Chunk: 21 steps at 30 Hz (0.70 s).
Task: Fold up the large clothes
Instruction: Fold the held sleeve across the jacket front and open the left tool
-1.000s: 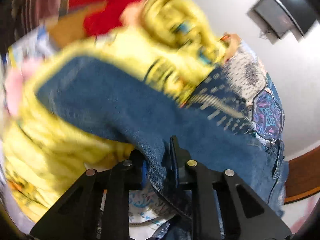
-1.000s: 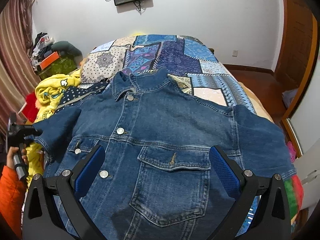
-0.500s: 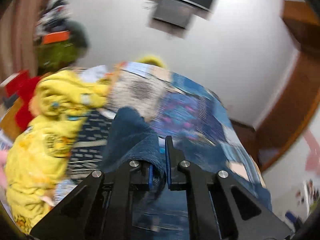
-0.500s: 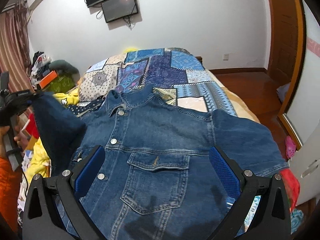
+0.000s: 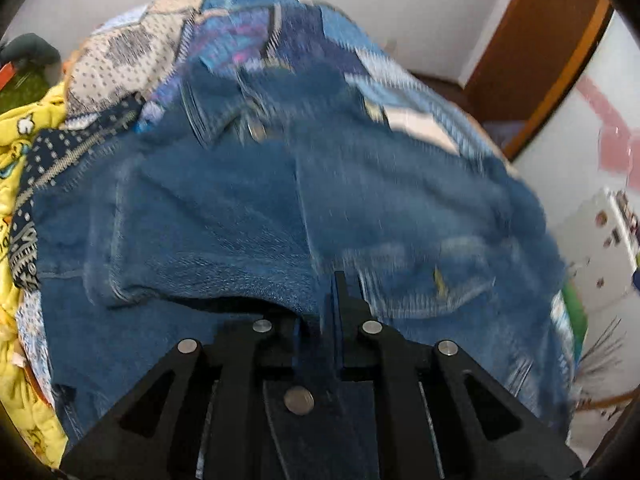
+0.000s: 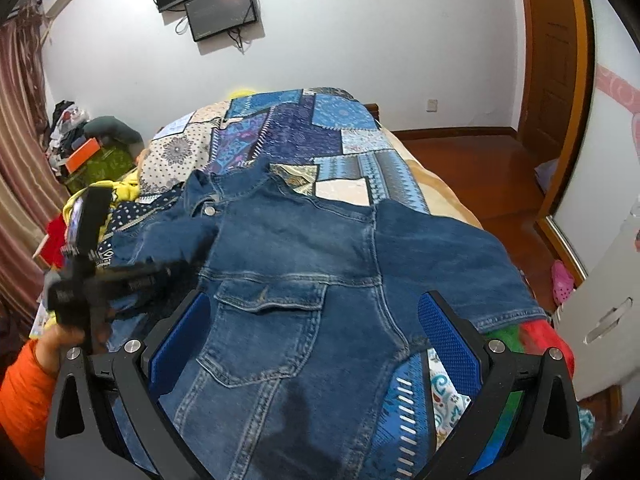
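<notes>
A blue denim jacket [image 6: 304,264] lies front-up on the bed, collar at the far end. In the left wrist view my left gripper [image 5: 320,320] is shut on the jacket's left sleeve [image 5: 208,248], which is folded over the jacket's front [image 5: 400,216]. In the right wrist view that gripper [image 6: 92,280] shows at the left, over the jacket's left side. My right gripper [image 6: 316,344] is open and empty, held above the jacket's lower front, near the chest pocket [image 6: 264,304]. The right sleeve [image 6: 452,264] lies spread out flat.
The bed has a blue patchwork cover [image 6: 304,132]. A yellow garment [image 5: 24,132] lies at the bed's left side. Piled clutter [image 6: 88,148] stands at the far left by a curtain. A wooden door [image 6: 556,52] and bare wooden floor [image 6: 472,168] are on the right.
My left gripper has lifted the left sleeve from the bed's left side and carried it right, over the jacket's front. My right gripper has stayed open above the lower front.
</notes>
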{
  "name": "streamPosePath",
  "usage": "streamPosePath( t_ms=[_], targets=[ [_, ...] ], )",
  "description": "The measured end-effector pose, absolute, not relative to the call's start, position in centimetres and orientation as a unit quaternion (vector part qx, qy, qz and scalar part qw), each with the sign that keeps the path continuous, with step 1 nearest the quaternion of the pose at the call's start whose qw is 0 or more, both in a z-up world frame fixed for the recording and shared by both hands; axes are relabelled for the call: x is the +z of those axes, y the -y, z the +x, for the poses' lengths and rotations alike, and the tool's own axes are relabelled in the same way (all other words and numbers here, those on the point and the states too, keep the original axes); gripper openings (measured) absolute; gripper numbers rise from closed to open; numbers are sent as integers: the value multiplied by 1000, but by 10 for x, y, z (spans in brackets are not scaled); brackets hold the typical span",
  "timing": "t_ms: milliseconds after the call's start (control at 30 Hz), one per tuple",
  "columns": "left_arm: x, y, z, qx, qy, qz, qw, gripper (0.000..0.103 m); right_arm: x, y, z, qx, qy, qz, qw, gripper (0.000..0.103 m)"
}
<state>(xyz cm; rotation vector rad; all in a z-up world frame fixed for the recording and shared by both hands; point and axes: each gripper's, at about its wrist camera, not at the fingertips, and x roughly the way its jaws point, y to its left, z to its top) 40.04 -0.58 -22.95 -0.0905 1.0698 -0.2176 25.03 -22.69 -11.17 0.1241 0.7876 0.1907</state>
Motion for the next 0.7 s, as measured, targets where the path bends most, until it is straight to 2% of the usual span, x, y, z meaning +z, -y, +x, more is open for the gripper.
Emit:
streamPosePath(
  t_ms=[67, 100, 133, 200, 300, 467, 533, 600, 700],
  targets=[
    [-239, 6, 396, -110, -521, -55, 845, 17, -113, 230, 248, 92, -385, 63, 916, 103],
    [-242, 3, 394, -119, -528, -68, 838, 24, -114, 231, 247, 91, -385, 62, 916, 103],
    [-243, 4, 390, -124, -532, -74, 835, 35, -114, 232, 245, 91, -386, 60, 916, 103],
    [-242, 1, 383, -142, -535, -83, 828, 46, -116, 233, 245, 88, -386, 54, 917, 103],
    [-233, -5, 372, -153, -537, -86, 825, 52, -118, 233, 245, 84, -388, 47, 917, 103],
    [-210, -44, 365, -148, -513, -153, 831, 61, -121, 234, 245, 86, -391, 51, 915, 103],
    [-206, -70, 366, -126, -501, -196, 834, 72, -121, 234, 245, 86, -392, 50, 915, 103],
    [-209, -97, 370, -95, -495, -233, 832, 79, -123, 234, 245, 85, -393, 49, 914, 103],
    [-231, -129, 379, -71, -513, -298, 802, 79, -125, 235, 245, 84, -396, 50, 913, 103]
  ],
)
